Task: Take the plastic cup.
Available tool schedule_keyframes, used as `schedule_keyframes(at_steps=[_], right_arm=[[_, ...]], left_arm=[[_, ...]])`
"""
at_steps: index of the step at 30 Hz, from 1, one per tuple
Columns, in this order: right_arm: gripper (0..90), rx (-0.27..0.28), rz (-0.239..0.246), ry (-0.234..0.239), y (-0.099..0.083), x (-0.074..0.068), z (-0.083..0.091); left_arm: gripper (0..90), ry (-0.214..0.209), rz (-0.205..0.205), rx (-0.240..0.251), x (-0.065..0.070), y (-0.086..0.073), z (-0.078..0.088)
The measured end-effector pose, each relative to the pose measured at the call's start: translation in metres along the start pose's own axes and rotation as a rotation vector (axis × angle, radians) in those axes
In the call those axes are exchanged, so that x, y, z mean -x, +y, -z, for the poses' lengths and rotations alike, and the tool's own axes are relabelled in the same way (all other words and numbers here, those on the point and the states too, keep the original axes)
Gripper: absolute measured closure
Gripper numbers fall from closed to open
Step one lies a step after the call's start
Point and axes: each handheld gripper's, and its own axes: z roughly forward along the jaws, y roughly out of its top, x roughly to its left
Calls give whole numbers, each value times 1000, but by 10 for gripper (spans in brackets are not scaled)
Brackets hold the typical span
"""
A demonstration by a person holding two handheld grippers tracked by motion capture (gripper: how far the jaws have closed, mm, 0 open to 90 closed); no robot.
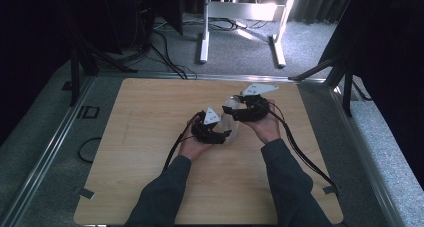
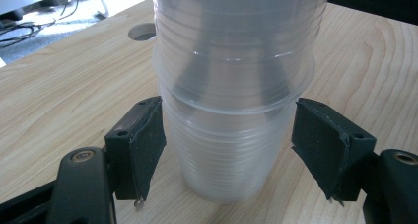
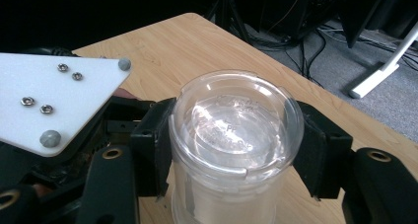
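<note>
A stack of clear plastic cups stands upright in the middle of the wooden table. My left gripper is open, its jaws on either side of the bottom cup; the left pad is against the wall and the right pad stands a little off it. My right gripper is shut on the rim of the upper cups, one pad on each side. In the right gripper view the left gripper's white plate lies just beside the stack.
A round hole in the tabletop lies behind the cups. White stand legs and cables are on the grey floor beyond the far edge. Dark tripod legs stand at the table's far corners. A cable trails from my right gripper.
</note>
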Motion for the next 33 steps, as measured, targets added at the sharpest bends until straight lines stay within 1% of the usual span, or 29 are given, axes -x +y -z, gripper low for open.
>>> schedule_keyframes(at_steps=[8, 15, 25, 33], right_arm=[[398, 2, 2, -4, 1, 1, 3], [403, 27, -1, 4, 4, 1, 8], [404, 43, -4, 6, 7, 3, 14], [404, 60, 4, 10, 14, 0, 18]], left_arm=[[288, -1, -1, -5, 0, -1, 0], [294, 1, -4, -4, 0, -1, 0], [295, 1, 0, 2, 0, -2, 1], [294, 5, 3, 7, -1, -2, 2]])
